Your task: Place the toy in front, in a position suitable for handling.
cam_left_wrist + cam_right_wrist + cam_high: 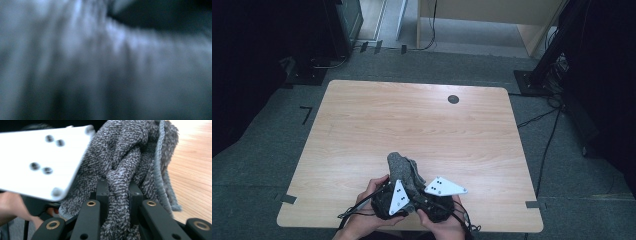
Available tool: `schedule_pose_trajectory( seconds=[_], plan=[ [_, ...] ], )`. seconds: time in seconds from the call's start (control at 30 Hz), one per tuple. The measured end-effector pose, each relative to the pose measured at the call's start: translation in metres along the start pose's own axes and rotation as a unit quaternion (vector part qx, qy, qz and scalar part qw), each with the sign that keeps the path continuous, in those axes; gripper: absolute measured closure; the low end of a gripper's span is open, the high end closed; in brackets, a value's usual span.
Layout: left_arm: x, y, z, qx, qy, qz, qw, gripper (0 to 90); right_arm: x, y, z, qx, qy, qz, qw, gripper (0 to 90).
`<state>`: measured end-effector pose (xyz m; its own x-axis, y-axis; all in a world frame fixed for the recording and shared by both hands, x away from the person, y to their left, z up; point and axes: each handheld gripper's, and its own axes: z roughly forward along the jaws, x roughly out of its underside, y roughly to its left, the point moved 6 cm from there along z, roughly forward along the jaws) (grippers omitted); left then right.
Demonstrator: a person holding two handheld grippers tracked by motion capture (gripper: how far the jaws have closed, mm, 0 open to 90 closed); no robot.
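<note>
While both grippers clamp the grey towel (402, 172) at lower centre, it rises upward between them — right gripper (119, 192) pinching a fold, left gripper (398, 196) closed just beside, equally near.

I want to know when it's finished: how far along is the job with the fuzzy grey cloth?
Done: the grey towel is gathered up at the near edge of the wooden table. In hand: the right gripper pinches a fold between its jaws, and the left gripper sits tight against the cloth, its own view a grey blur. Left: the towel is bunched and crumpled, not yet flat or folded.
</note>
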<state>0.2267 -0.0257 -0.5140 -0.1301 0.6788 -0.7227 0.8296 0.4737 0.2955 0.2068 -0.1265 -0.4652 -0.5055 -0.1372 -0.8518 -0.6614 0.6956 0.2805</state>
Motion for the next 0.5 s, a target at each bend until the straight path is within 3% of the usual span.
schedule_pose_trajectory(
  seconds=[0.07, 0.13, 0.17, 0.2, 0.27, 0.37, 0.4, 0.43, 0.5],
  plan=[
    [0.001, 0.001, 0.000, -0.005, 0.002, 0.002, 1.0000, 34.1, -0.001, -0.009, -0.004, 0.029, -0.001, 0.000, 0.9996, 77.7],
    [0.000, 0.001, 0.001, -0.004, 0.003, 0.001, 1.0000, 34.1, -0.001, -0.012, -0.006, 0.037, 0.000, 0.005, 0.9993, 77.6],
    [-0.001, -0.001, 0.001, -0.005, 0.003, 0.005, 1.0000, 34.1, -0.001, -0.006, -0.005, 0.022, 0.002, 0.002, 0.9997, 77.2],
    [-0.001, -0.001, 0.001, -0.005, 0.003, 0.005, 1.0000, 34.1, -0.001, -0.006, -0.005, 0.022, 0.002, 0.002, 0.9997, 77.2],
    [-0.002, -0.003, 0.001, -0.004, 0.001, 0.012, 0.9999, 34.1, 0.000, 0.006, 0.000, -0.012, 0.010, -0.003, 0.9999, 77.0],
    [-0.002, -0.001, -0.001, -0.005, -0.001, 0.009, 1.0000, 34.2, -0.001, 0.005, 0.000, -0.009, 0.009, -0.003, 0.9999, 77.1],
    [-0.001, 0.001, -0.001, -0.008, 0.002, 0.010, 0.9999, 34.2, -0.001, 0.001, -0.001, -0.002, 0.005, -0.001, 1.0000, 77.2],
    [-0.001, 0.002, -0.002, -0.010, 0.001, 0.009, 0.9999, 34.2, -0.002, -0.011, -0.006, 0.037, -0.001, 0.000, 0.9993, 77.3],
    [-0.001, 0.002, -0.001, -0.007, -0.002, 0.004, 1.0000, 34.2, -0.003, -0.015, -0.009, 0.046, -0.003, 0.005, 0.9989, 77.3]
  ],
)
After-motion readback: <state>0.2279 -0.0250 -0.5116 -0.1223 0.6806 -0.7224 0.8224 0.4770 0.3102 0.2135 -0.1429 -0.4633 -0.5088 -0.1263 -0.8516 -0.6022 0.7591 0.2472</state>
